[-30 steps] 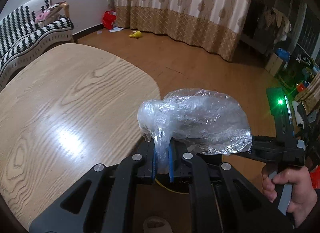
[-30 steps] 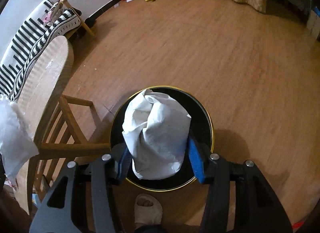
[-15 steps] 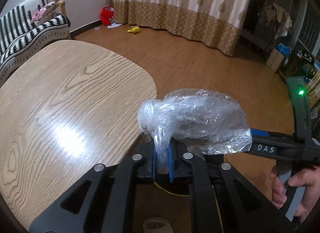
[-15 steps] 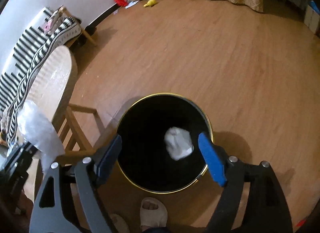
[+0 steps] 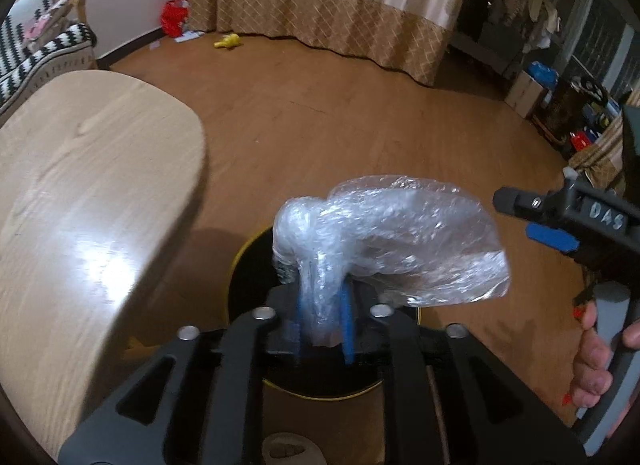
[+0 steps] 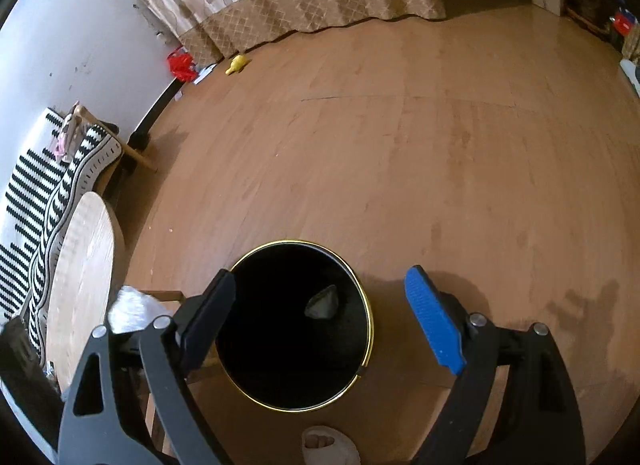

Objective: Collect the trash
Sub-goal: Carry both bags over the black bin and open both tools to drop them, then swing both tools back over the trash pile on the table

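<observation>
My left gripper [image 5: 322, 305] is shut on a crumpled clear plastic bag [image 5: 392, 237] and holds it above the black trash bin with a gold rim [image 5: 244, 261]. In the right wrist view my right gripper [image 6: 320, 317] is open and empty above the same bin [image 6: 368, 317]. A crumpled piece of paper [image 6: 322, 303] lies at the bottom of the bin. The plastic bag also shows at the left of the right wrist view [image 6: 130, 311]. The right gripper appears at the right edge of the left wrist view [image 5: 560, 221], held by a hand.
A light wooden table [image 5: 80, 205] stands to the left of the bin, with a wooden chair [image 6: 168, 297] beside it. A striped sofa [image 6: 48, 185] lies along the wall. A yellow toy [image 6: 237, 64] and a red bag [image 6: 181, 65] lie by the curtain. My slippered foot [image 6: 328, 445] is by the bin.
The right gripper opened and dropped the white paper into the bin, then lifted. The left gripper carried the plastic bag from over the table to above the bin.
</observation>
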A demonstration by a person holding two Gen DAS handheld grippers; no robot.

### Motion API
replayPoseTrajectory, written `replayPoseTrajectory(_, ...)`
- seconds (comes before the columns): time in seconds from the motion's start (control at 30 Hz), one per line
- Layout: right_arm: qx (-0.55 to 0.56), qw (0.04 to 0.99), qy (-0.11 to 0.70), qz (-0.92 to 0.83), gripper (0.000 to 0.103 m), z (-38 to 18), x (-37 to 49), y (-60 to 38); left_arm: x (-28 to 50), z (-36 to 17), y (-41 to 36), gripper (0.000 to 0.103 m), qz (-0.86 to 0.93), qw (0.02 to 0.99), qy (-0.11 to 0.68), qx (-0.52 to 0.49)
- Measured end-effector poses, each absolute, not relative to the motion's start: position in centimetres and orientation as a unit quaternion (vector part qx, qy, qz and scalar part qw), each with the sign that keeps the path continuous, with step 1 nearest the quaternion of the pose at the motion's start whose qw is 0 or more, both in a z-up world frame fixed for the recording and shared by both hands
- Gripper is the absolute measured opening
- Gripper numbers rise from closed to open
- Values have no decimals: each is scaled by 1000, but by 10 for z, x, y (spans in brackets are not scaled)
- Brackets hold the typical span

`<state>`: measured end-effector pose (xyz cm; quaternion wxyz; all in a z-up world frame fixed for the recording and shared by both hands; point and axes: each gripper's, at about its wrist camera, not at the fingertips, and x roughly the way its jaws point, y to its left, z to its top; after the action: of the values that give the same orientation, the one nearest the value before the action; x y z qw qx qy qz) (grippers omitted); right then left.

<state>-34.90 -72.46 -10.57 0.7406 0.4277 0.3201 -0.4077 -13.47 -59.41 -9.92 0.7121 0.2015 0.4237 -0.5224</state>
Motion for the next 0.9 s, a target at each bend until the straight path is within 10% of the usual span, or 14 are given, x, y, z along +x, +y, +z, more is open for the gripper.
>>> replayPoseTrajectory(0.07, 428, 741, 320, -406, 85, -105, -347, -725, -136, -104, -597, 68, -523, 708, 429, 203)
replayPoseTrajectory(0.1, 426, 742, 321, -406, 85, -104, -346, -725, -136, -104, -596, 72, -522, 710, 427, 201)
replayPoseTrajectory(0.53, 400, 763, 318, -396, 85, -90, -331, -709, -124, -63, -565, 90, -521, 725, 419, 164)
replayPoseTrajectory(0.9, 286, 863, 335, -247, 86, -29, -202, -594, -27, 11, -377, 95, -385, 836, 375, 112)
